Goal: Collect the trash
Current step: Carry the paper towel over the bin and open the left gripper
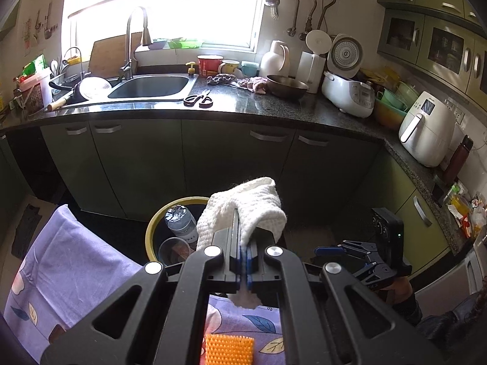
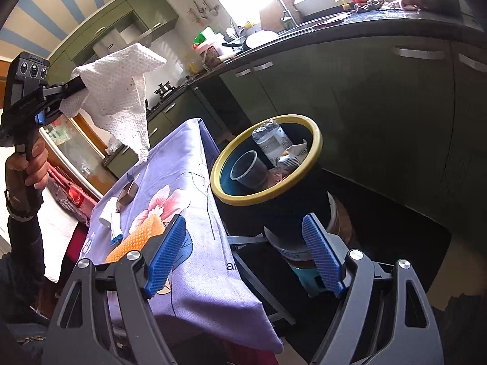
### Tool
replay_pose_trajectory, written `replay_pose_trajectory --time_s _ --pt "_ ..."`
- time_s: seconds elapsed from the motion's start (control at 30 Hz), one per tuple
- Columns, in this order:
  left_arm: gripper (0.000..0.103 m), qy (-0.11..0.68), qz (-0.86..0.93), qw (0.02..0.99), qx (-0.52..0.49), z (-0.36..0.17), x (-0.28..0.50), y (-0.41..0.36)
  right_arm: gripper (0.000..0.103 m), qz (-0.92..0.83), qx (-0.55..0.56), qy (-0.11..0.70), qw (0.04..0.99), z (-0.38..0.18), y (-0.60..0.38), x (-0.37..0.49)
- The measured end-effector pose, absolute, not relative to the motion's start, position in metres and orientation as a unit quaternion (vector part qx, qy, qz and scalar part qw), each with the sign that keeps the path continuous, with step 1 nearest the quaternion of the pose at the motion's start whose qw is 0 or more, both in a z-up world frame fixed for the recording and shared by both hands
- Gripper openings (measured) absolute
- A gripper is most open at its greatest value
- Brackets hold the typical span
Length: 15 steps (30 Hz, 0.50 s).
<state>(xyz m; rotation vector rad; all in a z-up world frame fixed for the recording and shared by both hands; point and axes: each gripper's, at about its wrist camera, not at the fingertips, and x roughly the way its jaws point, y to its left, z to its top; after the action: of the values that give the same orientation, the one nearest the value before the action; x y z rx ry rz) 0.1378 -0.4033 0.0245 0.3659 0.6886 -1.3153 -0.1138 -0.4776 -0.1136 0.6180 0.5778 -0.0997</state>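
Right wrist: crumpled, speckled paper towel (image 2: 121, 91) hangs.

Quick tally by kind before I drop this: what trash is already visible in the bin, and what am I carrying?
Visible in the yellow-rimmed bin:
Plastic bottle: 1
Clear plastic cup: 1
Crumpled wrapper: 1
Held by the left hand-held gripper:
White paper towel: 1
Total: 4. The right hand-held gripper is open, holding nothing. Anything deeper in the bin is hidden.
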Motion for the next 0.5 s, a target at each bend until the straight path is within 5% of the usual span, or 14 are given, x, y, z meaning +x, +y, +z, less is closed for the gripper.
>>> replay_pose_trajectory --time_s 0.33,0.37,0.47,0.5 --pt "0.003 0.377 -0.573 0.703 0.187 -0.055 0.178 -0.5 0.078 -0.076 0.304 0.281 0.907 -0.118 -0.494 -0.126" --pt "0.01 0.383 -0.571 0.702 0.188 -0.064 0.181 -0.507 0.078 -0.079 0.305 0.28 0.907 -0.119 -0.494 -0.126" --pt "0.069 0.392 -0.551 0.712 0.188 -0.087 0.194 -0.522 0.078 -0.079 0.307 0.278 0.907 -0.118 -0.494 -0.127" --pt "0.072 0.394 -0.548 0.714 0.187 -0.091 0.197 -0.523 0.078 -0.079 0.306 0.278 0.907 -0.118 -0.493 -0.128"
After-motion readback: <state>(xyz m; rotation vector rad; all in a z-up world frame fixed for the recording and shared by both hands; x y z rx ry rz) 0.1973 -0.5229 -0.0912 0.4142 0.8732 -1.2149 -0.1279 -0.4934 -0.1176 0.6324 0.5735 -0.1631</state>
